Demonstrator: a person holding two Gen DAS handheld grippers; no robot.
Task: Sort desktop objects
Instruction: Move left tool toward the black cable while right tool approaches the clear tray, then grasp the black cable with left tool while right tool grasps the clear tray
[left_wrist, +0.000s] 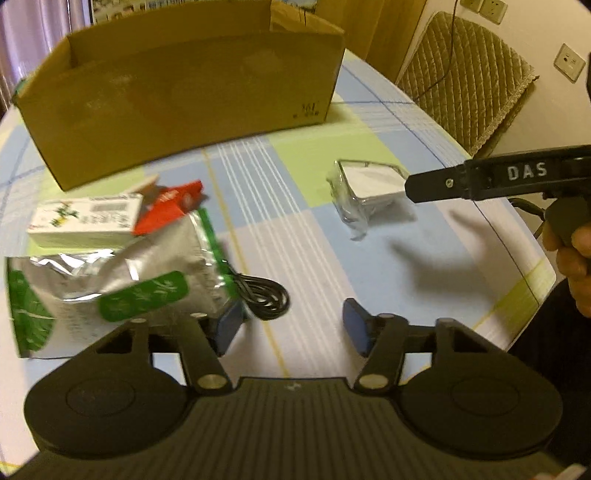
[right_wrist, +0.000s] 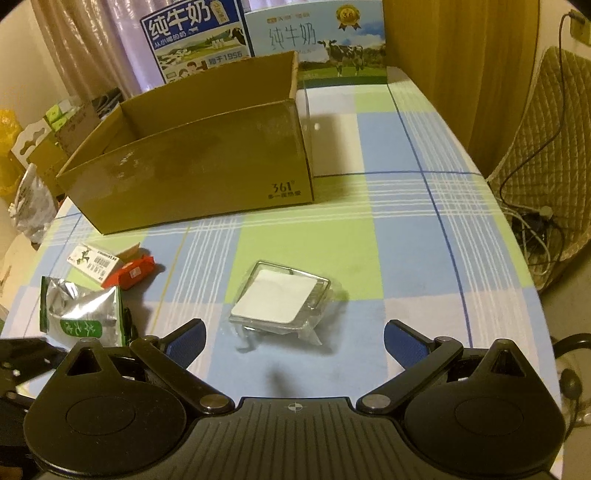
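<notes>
Right gripper (right_wrist: 293, 345): jaws spread wide, nothing between them; held low over the table, pointing at the wrapped pack directly ahead.
Left gripper (left_wrist: 291, 328): jaws likewise spread wide and empty; its left pad sits at the edge of the foil pouch, contact unclear owing to blur.
Plastic-wrapped pack (right_wrist: 282, 301): flat, square, white-faced, in loose clear film; lies alone on the checked tablecloth (right_wrist: 406, 236), just ahead of the right gripper and well apart from the other items.
Foil pouch (left_wrist: 110, 280): silver with green label, crumpled, on the left; a coiled black cable (left_wrist: 262, 295) lies against its near right corner.
Small cartons: white box (left_wrist: 85, 221) and red packet (left_wrist: 170, 206) rest touching, just beyond the pouch.
Cardboard box (right_wrist: 192, 166): open-topped, at the far side; judged the sorting destination.
Recommended handling: centre the jaws across the pack's rigid sides, not the slack film; close firmly, lift level, clear the box's near wall before releasing.
Risk: gripping film alone may let the pack slip.
</notes>
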